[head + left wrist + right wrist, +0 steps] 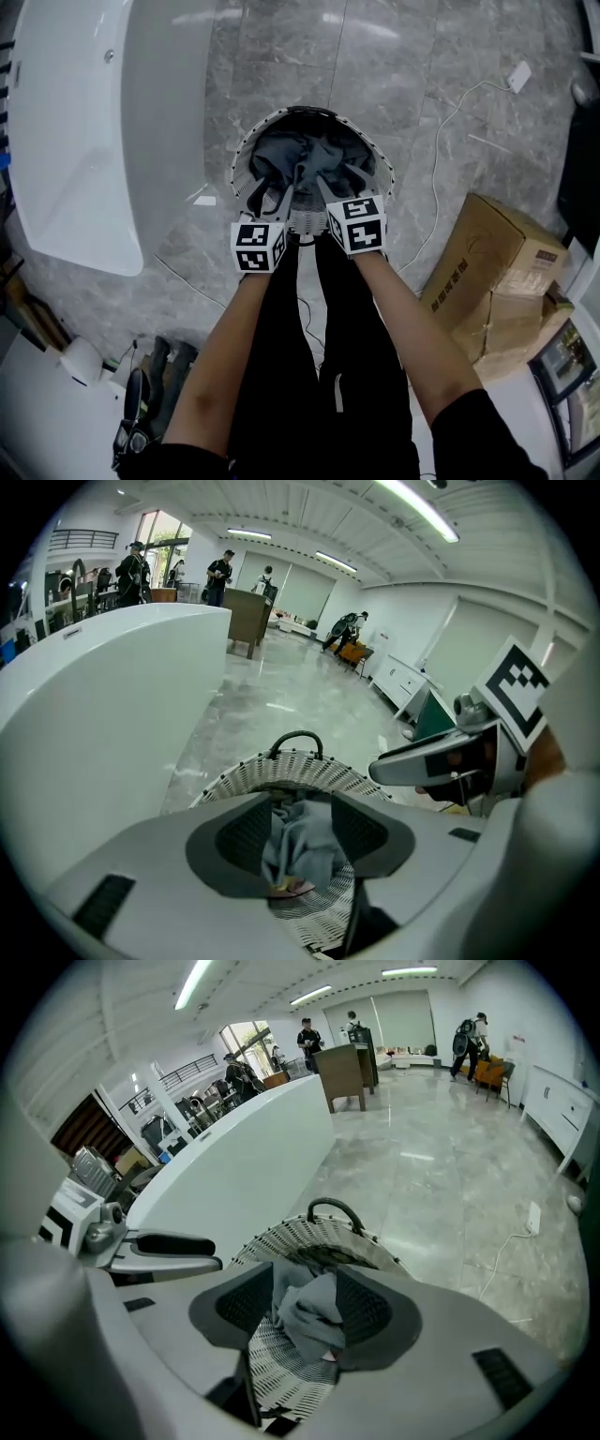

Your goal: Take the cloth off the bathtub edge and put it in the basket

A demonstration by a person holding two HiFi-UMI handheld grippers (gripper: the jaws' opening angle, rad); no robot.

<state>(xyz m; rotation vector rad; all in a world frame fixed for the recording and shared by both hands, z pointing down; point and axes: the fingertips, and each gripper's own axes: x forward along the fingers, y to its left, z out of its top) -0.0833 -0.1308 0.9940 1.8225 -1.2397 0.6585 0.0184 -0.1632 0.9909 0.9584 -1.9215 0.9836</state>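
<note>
A grey cloth (pixel 305 155) lies bunched inside the round white woven basket (pixel 246 150), which stands on the floor beside the white bathtub (pixel 66 141). My left gripper (pixel 270 195) and right gripper (pixel 342 183) hover side by side over the basket's near rim, both open. In the left gripper view the cloth (pixel 305 850) shows in the gap of the left gripper (pixel 298 829), with the basket (pixel 300 771) below. The right gripper view shows the same: the cloth (pixel 314 1324) hangs loosely between the spread jaws of the right gripper (pixel 305 1309), over the basket (pixel 309 1241).
A cardboard box (pixel 502 272) stands on the floor to the right. A white cable (pixel 441 159) runs to a plug (pixel 518 75). Shoes and small items (pixel 155 375) lie at lower left. The person's legs stand just behind the basket. People move about far off.
</note>
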